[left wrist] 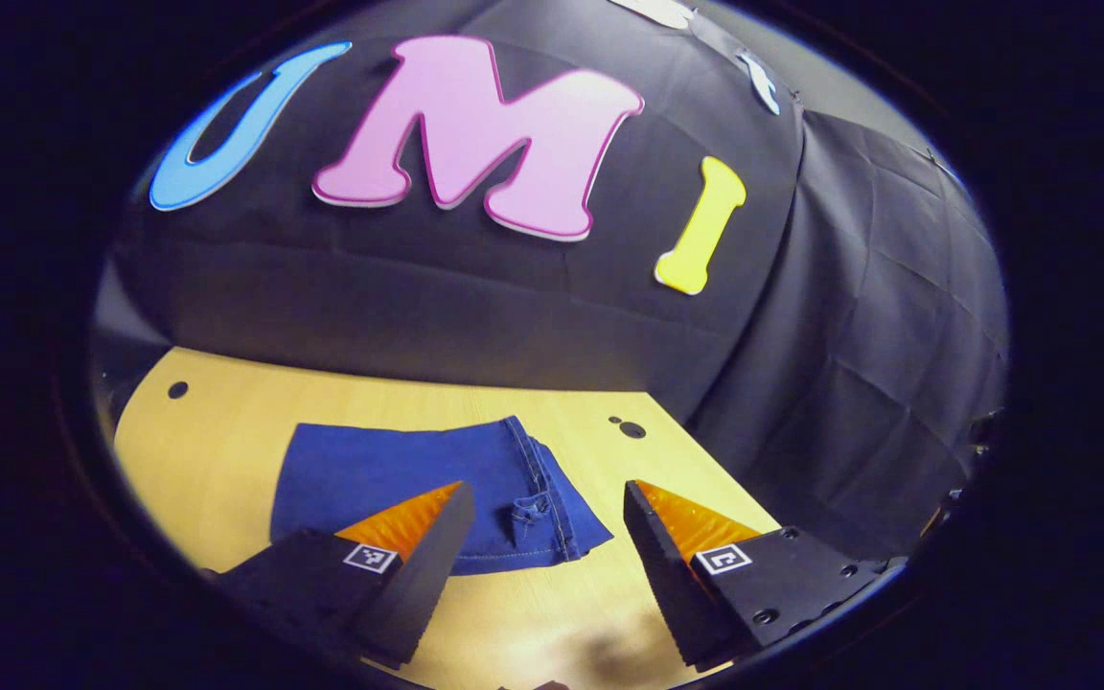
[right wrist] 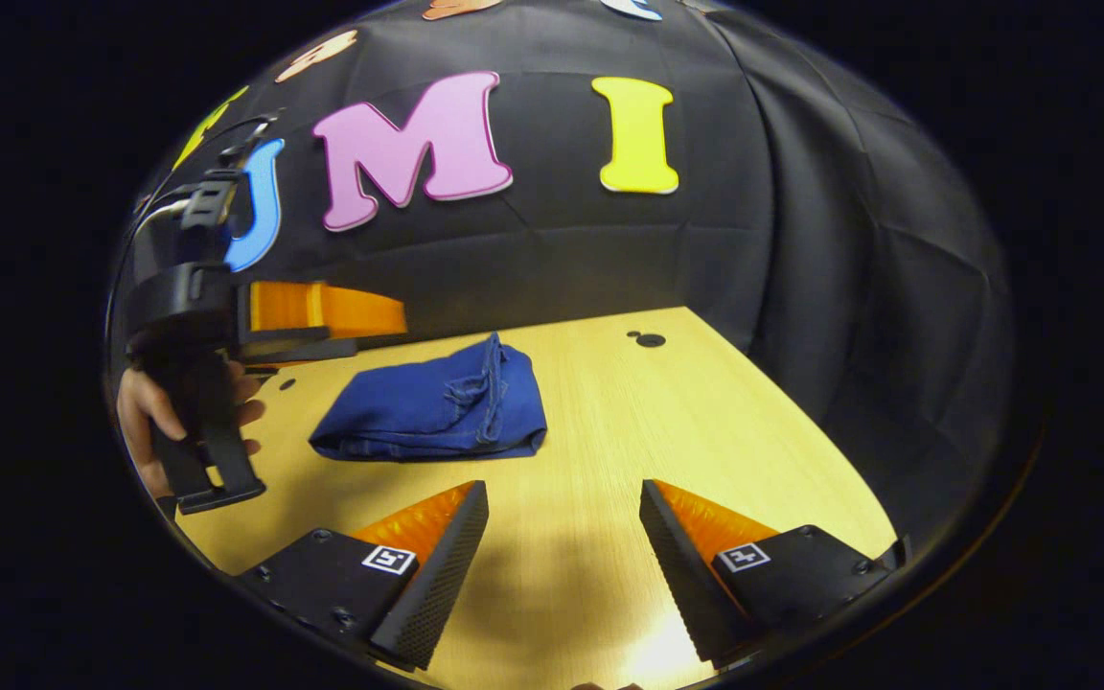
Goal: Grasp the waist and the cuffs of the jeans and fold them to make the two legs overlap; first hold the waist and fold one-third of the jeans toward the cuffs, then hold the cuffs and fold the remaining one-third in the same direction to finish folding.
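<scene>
The wooden surface (right wrist: 724, 422) takes the lower half of both views, and behind it hangs the black cloth wall. On the surface lie the jeans (right wrist: 432, 407), already a compact folded bundle; in the right gripper view they sit at centre left of the frame, and in the left gripper view (left wrist: 418, 484) at lower centre, partly behind one finger. The bundle's long axis runs roughly left to right in both views, with the stitched seam and a belt loop at its right end. The left tool (left wrist: 542, 551) has its fingers spread apart and grasps nothing; the jeans lie just ahead of it, a little to the left of the gap. The right tool (right wrist: 562, 565) is also released, its fingers wide and empty, and the jeans lie farther ahead and to its left, apart from the tips. In the right gripper view the left tool (right wrist: 322, 316) appears again at the upper left, held by a hand (right wrist: 145, 412), raised above the surface beside the bundle. I judge the folding is finished or nearly so, since no long leg remains spread out. If one more fold is needed, the left tool seems nearer. Small dark holes (right wrist: 648, 339) in the surface lie well apart from the jeans, and nothing stands in the way.
</scene>
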`<state>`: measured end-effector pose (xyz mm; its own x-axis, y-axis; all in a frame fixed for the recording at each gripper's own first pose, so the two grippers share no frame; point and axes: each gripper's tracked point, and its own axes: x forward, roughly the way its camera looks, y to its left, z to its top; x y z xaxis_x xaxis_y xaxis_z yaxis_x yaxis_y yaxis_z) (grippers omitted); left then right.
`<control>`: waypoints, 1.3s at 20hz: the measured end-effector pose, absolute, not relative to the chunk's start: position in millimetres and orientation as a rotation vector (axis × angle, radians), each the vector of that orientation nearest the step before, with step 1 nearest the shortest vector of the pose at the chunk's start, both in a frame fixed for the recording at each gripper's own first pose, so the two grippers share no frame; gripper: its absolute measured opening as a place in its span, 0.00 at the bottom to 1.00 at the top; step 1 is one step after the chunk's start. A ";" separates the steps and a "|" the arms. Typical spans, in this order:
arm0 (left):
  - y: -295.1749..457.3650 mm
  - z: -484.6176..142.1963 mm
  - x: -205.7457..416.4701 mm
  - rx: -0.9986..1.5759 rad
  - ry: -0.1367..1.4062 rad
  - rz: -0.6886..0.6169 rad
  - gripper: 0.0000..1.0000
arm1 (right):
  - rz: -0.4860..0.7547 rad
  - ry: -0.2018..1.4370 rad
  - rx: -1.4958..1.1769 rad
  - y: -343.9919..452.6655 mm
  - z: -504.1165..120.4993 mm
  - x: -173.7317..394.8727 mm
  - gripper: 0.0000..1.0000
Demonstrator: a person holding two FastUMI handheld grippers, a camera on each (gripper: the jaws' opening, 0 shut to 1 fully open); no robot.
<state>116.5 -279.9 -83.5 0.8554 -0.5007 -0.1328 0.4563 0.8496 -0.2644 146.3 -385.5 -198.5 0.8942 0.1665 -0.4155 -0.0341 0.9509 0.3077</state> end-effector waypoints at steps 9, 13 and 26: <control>-129.3 -21.7 -47.5 -0.190 0.009 -0.345 0.97 | 0.123 0.153 0.234 -377.5 -29.0 94.6 0.98; -102.0 -6.9 -104.0 -0.182 -0.052 -0.296 0.96 | 0.095 0.030 0.200 -383.8 17.6 54.6 0.97; -111.2 3.4 -146.9 -0.174 -0.061 -0.210 0.96 | 0.225 0.039 0.233 -382.8 33.6 39.5 0.97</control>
<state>-146.9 -111.2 3.4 0.9761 -0.2024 0.0787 0.2130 0.9630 -0.1651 39.5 -382.8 33.6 0.9741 0.2259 -0.0125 -0.2168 0.9480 0.2329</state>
